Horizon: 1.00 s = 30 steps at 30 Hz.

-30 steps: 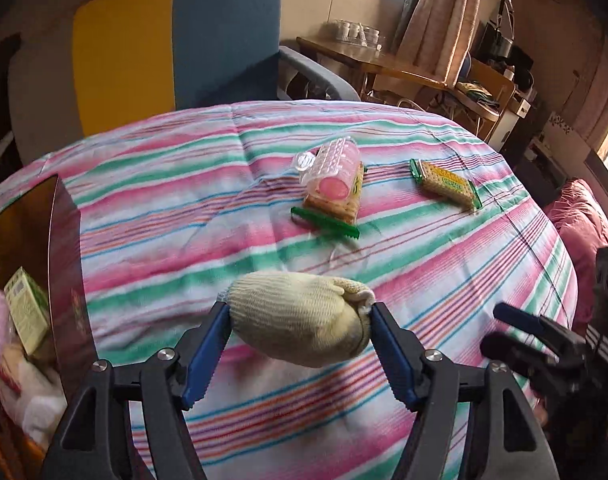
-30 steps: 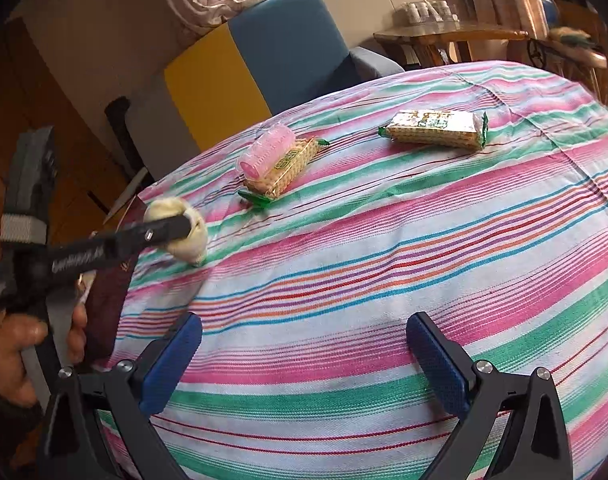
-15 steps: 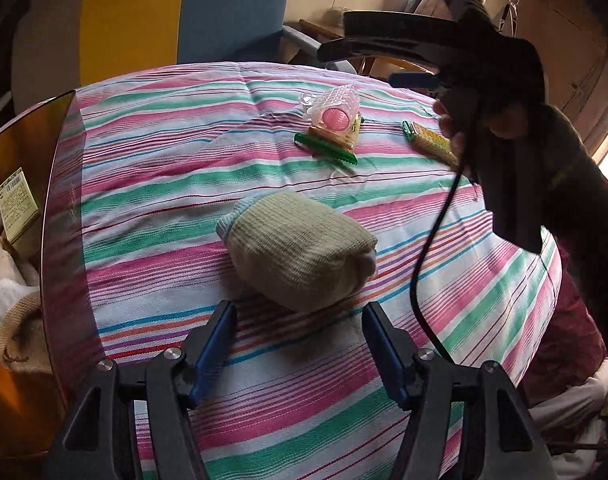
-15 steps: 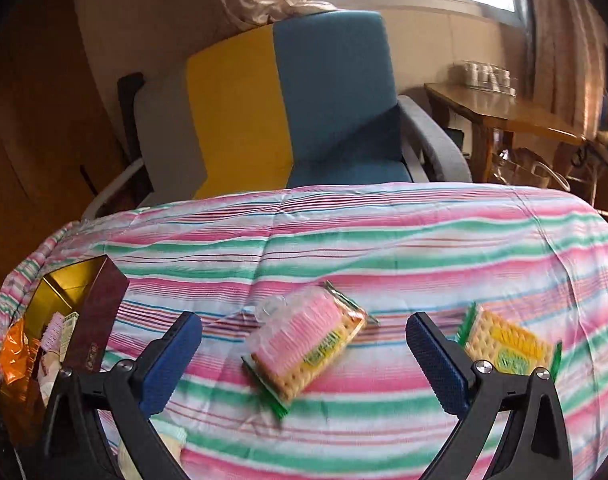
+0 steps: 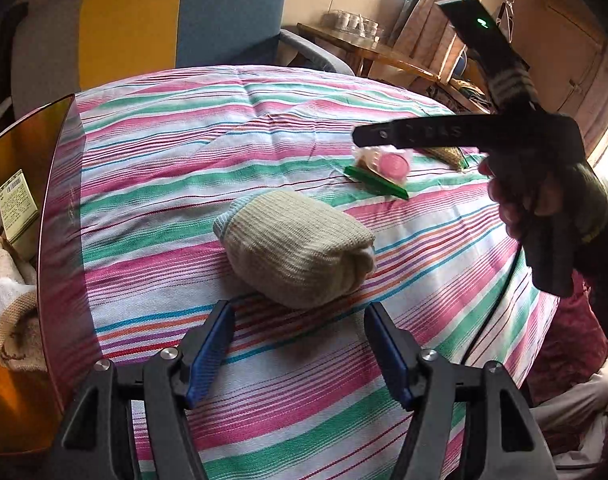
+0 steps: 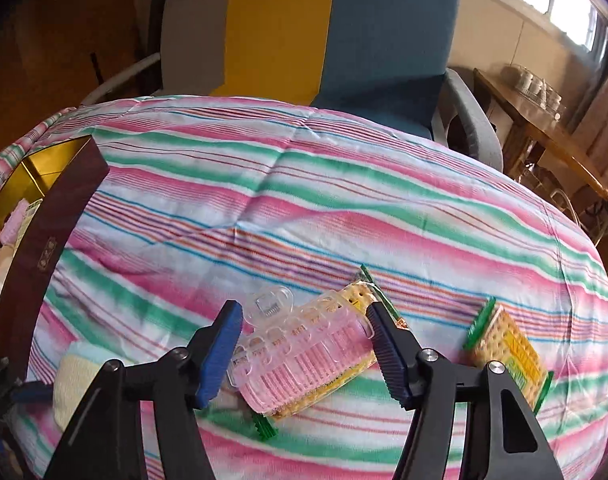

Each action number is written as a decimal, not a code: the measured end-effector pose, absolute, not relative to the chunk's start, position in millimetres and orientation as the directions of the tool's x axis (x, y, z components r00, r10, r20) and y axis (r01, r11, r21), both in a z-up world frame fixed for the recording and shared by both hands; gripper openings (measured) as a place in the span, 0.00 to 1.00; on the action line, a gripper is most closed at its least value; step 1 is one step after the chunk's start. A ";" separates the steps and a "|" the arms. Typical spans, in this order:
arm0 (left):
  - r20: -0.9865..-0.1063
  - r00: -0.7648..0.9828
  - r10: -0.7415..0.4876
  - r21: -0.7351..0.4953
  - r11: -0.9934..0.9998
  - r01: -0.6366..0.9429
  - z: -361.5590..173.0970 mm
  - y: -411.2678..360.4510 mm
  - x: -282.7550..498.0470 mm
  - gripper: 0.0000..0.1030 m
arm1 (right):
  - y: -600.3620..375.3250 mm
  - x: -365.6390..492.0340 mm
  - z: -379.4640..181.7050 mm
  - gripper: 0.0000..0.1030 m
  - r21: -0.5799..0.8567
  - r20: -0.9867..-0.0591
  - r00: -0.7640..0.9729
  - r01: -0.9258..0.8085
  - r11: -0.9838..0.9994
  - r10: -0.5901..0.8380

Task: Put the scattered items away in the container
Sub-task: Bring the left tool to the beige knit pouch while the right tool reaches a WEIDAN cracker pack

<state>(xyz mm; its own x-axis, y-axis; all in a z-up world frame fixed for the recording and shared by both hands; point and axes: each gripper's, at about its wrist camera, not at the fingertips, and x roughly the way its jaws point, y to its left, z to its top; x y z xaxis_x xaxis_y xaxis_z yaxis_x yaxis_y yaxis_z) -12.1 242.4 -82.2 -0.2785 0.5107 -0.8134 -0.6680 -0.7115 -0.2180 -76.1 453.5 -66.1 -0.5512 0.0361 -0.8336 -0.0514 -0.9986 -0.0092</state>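
A striped tabletop in pink, green and white fills both wrist views, with a yellow, blue and grey armchair behind it at 12 o'clock. At 9 o'clock in the left wrist view stands the container, a box with a maroon wall and a gold inside, holding a small printed carton and some pale cloth items; the right wrist view shows the same box at its 9 o'clock edge. The left gripper sits at 6 o'clock, its 2 blue pads spread apart with nothing between them, just short of a rolled cream knit glove lying on the cloth near the centre. At 3 o'clock in that view a hand holds the black frame of the other tool above the cloth. The right gripper is spread wide, its pads on either side of a clear pink ribbed plastic case that lies on top of a green-edged cracker packet; whether the pads touch the case cannot be told. A second cracker packet lies at 3 o'clock of the case, apart from it. The glove shows again at 8 o'clock in the right wrist view, well apart from the case.
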 end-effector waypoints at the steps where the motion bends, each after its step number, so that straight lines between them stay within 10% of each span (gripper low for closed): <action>1: -0.814 -0.278 0.511 -0.219 -0.712 -0.667 -82.2 242.4 -12.3 0.67 | 455.6 -64.6 -65.9 0.63 0.005 -0.830 -0.557 -0.067 -0.998 0.034; 13: -0.819 -0.283 0.499 -0.209 -0.719 -0.663 -78.8 242.5 -4.7 0.67 | 481.4 66.4 -67.8 0.56 0.172 -0.798 -0.603 -0.238 -0.956 0.007; 30: -0.814 -0.297 0.500 -0.182 -0.704 -0.686 -81.5 238.8 11.9 0.73 | 509.9 -0.7 -66.1 0.85 0.277 -0.810 -0.585 -0.435 -0.857 0.035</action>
<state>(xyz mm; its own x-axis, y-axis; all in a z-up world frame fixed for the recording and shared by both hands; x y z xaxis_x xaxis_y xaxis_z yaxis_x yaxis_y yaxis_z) 11.9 238.8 -81.5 -0.2968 0.4999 -0.8137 -0.6864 -0.7040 -0.1821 -0.7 509.9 -66.1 -0.5851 0.0350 -0.8102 -0.4349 -0.8568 0.2771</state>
